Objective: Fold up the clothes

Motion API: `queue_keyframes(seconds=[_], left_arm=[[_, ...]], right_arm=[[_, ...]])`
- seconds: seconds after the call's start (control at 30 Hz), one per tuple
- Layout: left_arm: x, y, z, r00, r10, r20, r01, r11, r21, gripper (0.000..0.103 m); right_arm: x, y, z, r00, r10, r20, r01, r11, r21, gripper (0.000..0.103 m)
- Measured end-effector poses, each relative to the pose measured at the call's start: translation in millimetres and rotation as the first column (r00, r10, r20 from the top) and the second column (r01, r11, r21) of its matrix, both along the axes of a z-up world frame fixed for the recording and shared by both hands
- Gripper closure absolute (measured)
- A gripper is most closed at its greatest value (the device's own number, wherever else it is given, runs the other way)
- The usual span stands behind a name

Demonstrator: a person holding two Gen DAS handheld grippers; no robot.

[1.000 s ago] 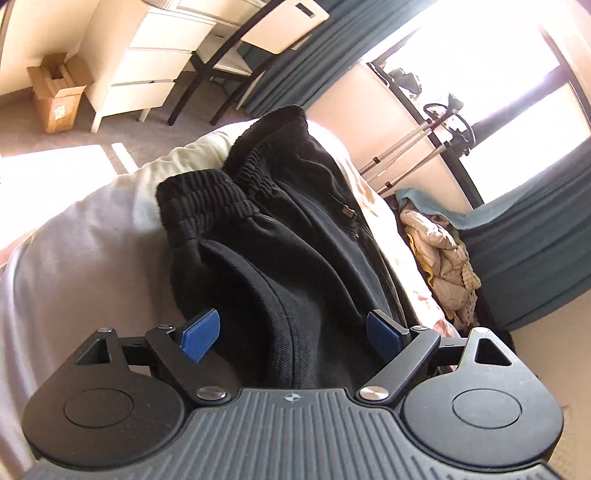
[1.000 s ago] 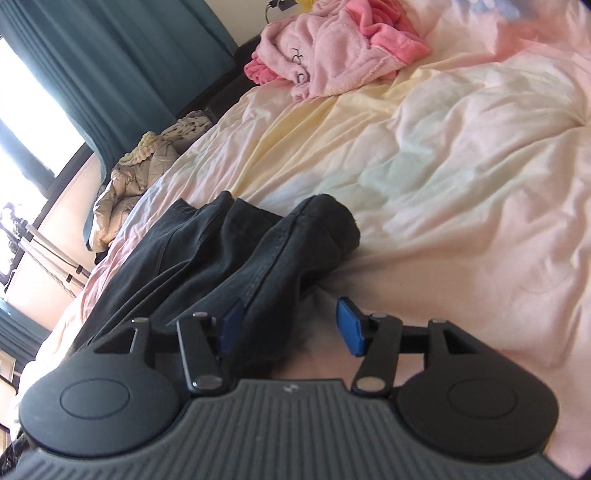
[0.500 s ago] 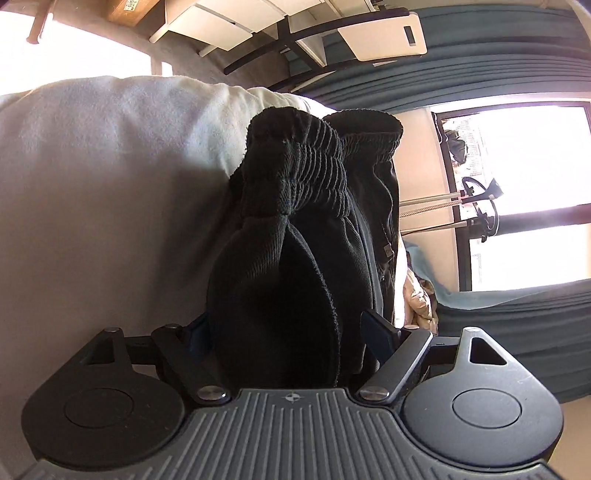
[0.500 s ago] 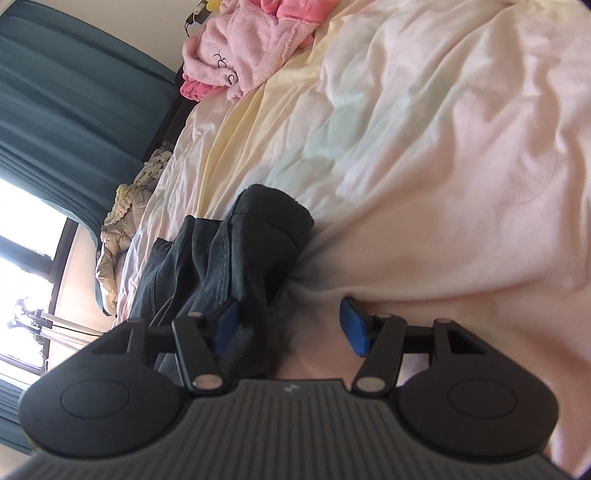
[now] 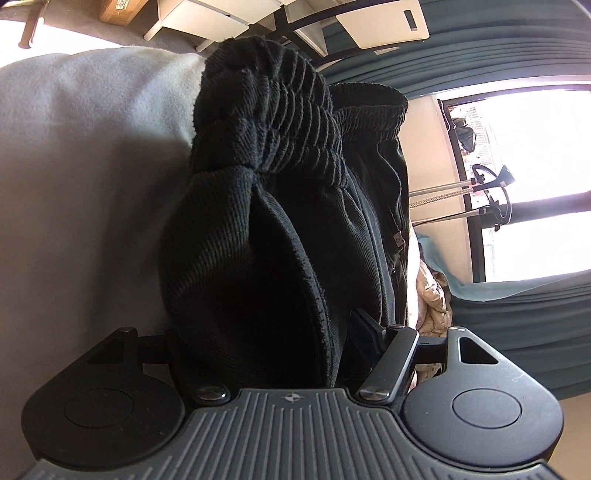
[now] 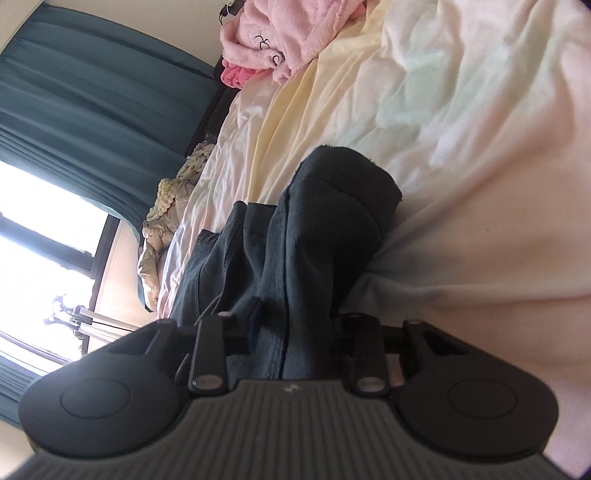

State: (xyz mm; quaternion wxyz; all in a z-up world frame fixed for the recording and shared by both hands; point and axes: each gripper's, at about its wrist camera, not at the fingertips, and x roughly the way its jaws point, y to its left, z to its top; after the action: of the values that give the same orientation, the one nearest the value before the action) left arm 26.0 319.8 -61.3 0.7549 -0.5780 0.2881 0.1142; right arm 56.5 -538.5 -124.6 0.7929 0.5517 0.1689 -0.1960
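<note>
A pair of black trousers [image 5: 280, 206] lies on a pale bed [image 5: 74, 184]. In the left wrist view its ribbed elastic waistband [image 5: 266, 110] bunches at the far end, and thick cloth fills the space between the fingers of my left gripper [image 5: 266, 343], which is closed on it. In the right wrist view the trousers' leg end [image 6: 317, 236] runs between the fingers of my right gripper [image 6: 291, 343], which is closed on it. The pads of both grippers are mostly hidden by cloth.
A pink garment pile [image 6: 288, 33] lies at the far end of the bed. A beige quilted jacket [image 6: 166, 221] sits by the teal curtains [image 6: 74, 110]. White drawers [image 5: 207, 18] and a chair [image 5: 369, 22] stand beyond the bed edge; crutches [image 5: 461, 195] lean near the window.
Both grippers have rolled and moved in on the trousers. Their open jaws have closed onto the cloth, left near the waist side, right on the leg end.
</note>
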Motion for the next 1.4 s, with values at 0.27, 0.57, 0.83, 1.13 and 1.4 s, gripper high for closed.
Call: queue_keyframes(seconds=[0.27,0.57,0.83,1.13,1.4], left_arm=[[16,-2,-5,0.999,0.012,-0.03,-0.011,0.998,0.061,0.046],[16,-2,-8,1.0,0.016,0.01,-0.017,0.998,0.062,0.069],[-9,-13,39,0.993,0.087,0.078,-0.094,0.991,0.095,0.096],[-45,-19,91,0.986,0.03,0.163,-0.055,0.988,0.147,0.098],[-51,-20,110,0.981,0.027,0.191,-0.06,0.984,0.166,0.098]], right_arm=[[16,-9,-9,1.0,0.012,-0.026,-0.011,1.0,0.02,0.074],[28,-4,-3,0.999,0.02,-0.045,-0.023,0.997,-0.076,0.097],[20,0,20,0.995,-0.032,0.09,0.04,0.996,-0.085,0.098],[-23,-3,51,0.973,-0.109,0.205,0.128,0.989,-0.081,0.098],[-29,-8,48,0.988,-0.096,0.124,0.107,0.991,-0.086,0.098]])
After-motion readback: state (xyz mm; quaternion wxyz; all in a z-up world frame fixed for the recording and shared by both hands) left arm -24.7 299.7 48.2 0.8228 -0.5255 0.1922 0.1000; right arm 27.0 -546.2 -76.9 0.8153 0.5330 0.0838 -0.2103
